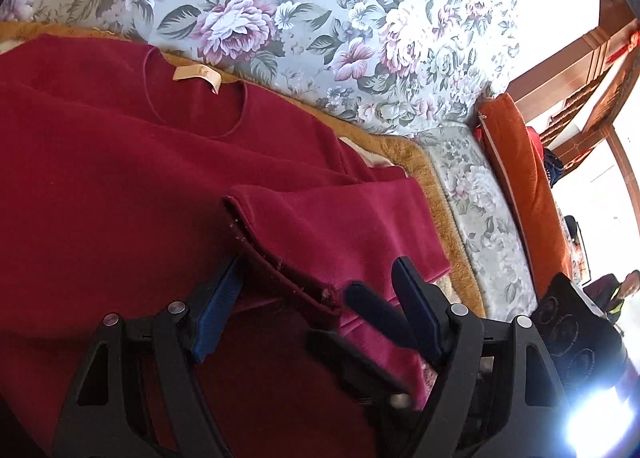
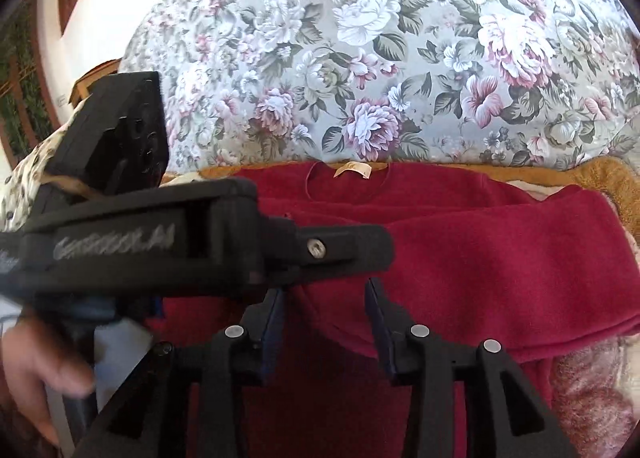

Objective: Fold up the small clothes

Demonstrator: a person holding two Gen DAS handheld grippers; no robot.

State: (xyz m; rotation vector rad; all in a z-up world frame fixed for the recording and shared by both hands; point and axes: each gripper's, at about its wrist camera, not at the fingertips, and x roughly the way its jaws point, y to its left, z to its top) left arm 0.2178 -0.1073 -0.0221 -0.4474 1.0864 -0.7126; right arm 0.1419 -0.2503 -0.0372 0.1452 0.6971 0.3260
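Observation:
A dark red sweater (image 1: 120, 178) lies flat, with its neck label (image 1: 198, 76) at the far side. One sleeve is folded across the body and its cuff (image 1: 280, 258) lies between the wide-apart fingers of my left gripper (image 1: 316, 286), which is open; the pads do not press on it. One of my right gripper's fingers (image 1: 372, 312) reaches in beside the cuff. In the right wrist view my right gripper (image 2: 326, 298) hovers partly open over the sweater (image 2: 460, 266), gripping nothing. The left gripper's black body (image 2: 180, 242) crosses in front of it from the left.
The sweater rests on a tan fuzzy blanket (image 1: 432, 186) on a floral sofa (image 1: 360, 18). An orange cushion (image 1: 520, 178) and a black object (image 1: 576, 338) lie to the right. A person's hand (image 2: 36, 374) holds the left gripper's handle. A seated person (image 1: 624, 290) is far right.

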